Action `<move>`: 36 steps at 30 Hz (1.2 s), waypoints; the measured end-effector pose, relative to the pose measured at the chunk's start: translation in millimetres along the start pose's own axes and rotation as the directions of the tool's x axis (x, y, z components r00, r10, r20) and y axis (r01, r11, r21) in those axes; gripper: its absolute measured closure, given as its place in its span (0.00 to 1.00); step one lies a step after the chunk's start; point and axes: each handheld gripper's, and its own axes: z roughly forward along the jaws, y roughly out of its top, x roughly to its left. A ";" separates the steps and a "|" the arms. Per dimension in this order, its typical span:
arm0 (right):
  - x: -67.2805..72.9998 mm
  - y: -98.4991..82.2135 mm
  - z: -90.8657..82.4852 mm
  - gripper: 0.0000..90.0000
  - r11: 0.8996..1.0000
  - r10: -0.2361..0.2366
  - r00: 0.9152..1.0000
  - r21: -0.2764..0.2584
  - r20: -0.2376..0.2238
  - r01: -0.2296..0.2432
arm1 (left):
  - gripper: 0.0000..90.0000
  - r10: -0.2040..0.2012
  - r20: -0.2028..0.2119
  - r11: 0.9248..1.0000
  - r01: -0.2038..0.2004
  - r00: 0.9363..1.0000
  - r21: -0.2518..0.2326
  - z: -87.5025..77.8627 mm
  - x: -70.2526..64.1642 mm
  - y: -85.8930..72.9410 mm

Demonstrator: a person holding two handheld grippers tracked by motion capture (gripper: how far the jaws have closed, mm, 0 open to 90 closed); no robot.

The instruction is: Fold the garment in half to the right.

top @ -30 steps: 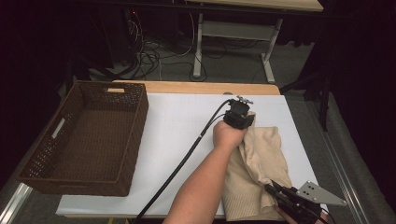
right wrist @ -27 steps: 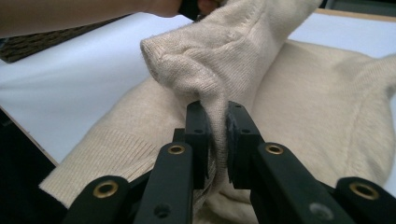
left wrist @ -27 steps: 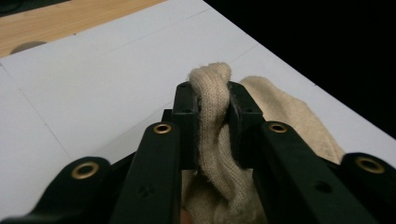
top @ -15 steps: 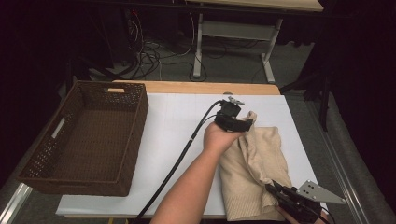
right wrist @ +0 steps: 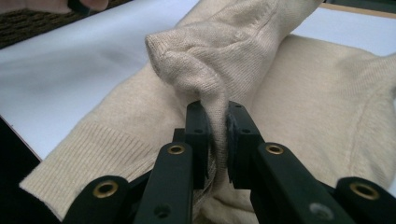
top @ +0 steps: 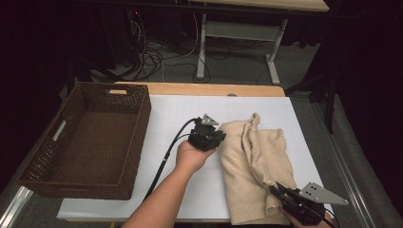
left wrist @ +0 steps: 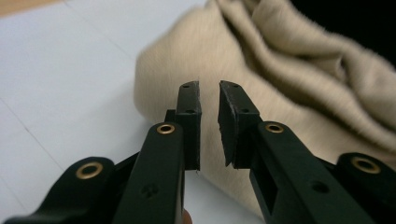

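Observation:
A beige knit sweater (top: 256,156) lies folded lengthways on the right half of the white table top (top: 180,114), with a raised ridge along its middle. My left gripper (top: 216,137) hovers just left of the sweater's left edge. Its jaws stand a little apart in the left gripper view (left wrist: 209,93), with nothing between them and the sweater (left wrist: 289,93) just beyond. My right gripper (top: 273,188) is at the sweater's near right corner. In the right gripper view it (right wrist: 217,112) is shut on a pinched-up fold of the sweater (right wrist: 317,107).
A brown wicker basket (top: 140,123), with nothing inside, stands on the left side of the table. Bare white surface separates it from the sweater. A wooden strip (top: 199,89) runs along the table's far edge, with cables and desk legs on the floor behind.
My left gripper has pulled back from the sweater's far end, moving left and toward the person, and is now off the cloth. The right gripper has kept its hold in place.

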 end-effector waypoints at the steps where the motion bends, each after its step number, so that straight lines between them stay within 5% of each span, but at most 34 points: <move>1: -0.7 -0.7 -1.0 0.91 1.000 0.001 1.000 0.003 0.004 -0.001 | 0.83 0.006 0.001 1.000 -0.006 1.000 0.006 4.7 -1.6 -1.4; 11: -10.7 -13.5 -11.1 0.91 0.999 0.027 0.998 0.022 0.051 -0.028 | 0.83 0.059 -0.018 0.998 -0.058 0.998 0.001 36.8 -21.3 5.5; 16: -14.8 -23.0 -15.3 0.91 0.998 0.047 0.997 0.036 0.059 -0.049 | 0.75 0.042 0.008 0.999 -0.042 0.999 -0.019 38.7 -25.0 4.8; 22: -15.3 -26.5 -12.4 0.90 0.998 0.043 0.997 0.052 0.060 -0.047 | 0.44 0.024 -0.017 0.999 -0.024 1.000 -0.022 21.9 -24.8 -5.5; 25: -16.0 -27.0 -12.5 0.90 0.997 0.052 0.997 0.055 0.060 -0.055 | 0.33 0.030 -0.029 0.999 -0.031 0.999 -0.023 10.2 -20.2 -19.1; 29: -16.1 -26.5 -12.2 0.89 0.997 0.057 0.997 0.057 0.061 -0.060 | 0.18 -0.012 -0.028 1.000 0.012 1.000 -0.025 -6.9 -13.0 -43.2; 36: -17.5 -29.3 -15.0 0.88 0.995 0.076 0.995 0.055 0.066 -0.080 | 0.10 -0.023 -0.060 0.999 0.021 0.998 -0.042 -47.7 -10.2 -89.5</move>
